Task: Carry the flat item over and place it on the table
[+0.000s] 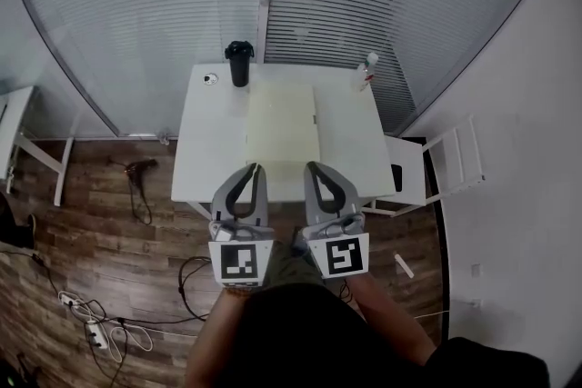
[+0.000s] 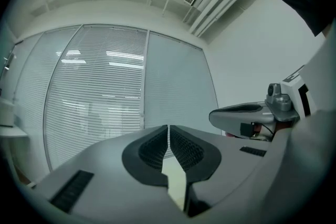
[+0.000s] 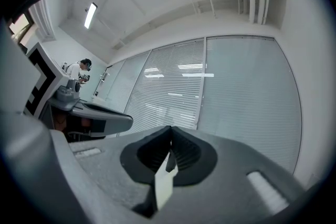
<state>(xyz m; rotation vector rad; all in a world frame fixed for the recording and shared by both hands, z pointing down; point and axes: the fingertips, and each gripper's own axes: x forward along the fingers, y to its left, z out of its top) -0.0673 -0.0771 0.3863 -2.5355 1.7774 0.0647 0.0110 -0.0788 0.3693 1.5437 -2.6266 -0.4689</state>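
A pale yellow flat board (image 1: 282,123) lies lengthwise on the middle of the white table (image 1: 209,150). Both grippers hover side by side over the table's near edge and point level toward the board. The left gripper (image 1: 257,166) (image 2: 168,128) is shut, its ribbed pads meeting with nothing between them. The right gripper (image 1: 309,165) (image 3: 170,132) is shut the same way. In each gripper view a pale strip (image 2: 176,181) (image 3: 164,183) shows through the gap below the pads. Each gripper also appears at the side of the other's view: the right gripper (image 2: 244,115) and the left gripper (image 3: 100,119).
A black cup (image 1: 238,64) stands at the table's far edge and a clear bottle (image 1: 366,73) at its far right corner. A white folding chair (image 1: 436,164) stands to the right. Cables (image 1: 100,323) lie on the wood floor at left. Blinds (image 1: 164,4) close off the back.
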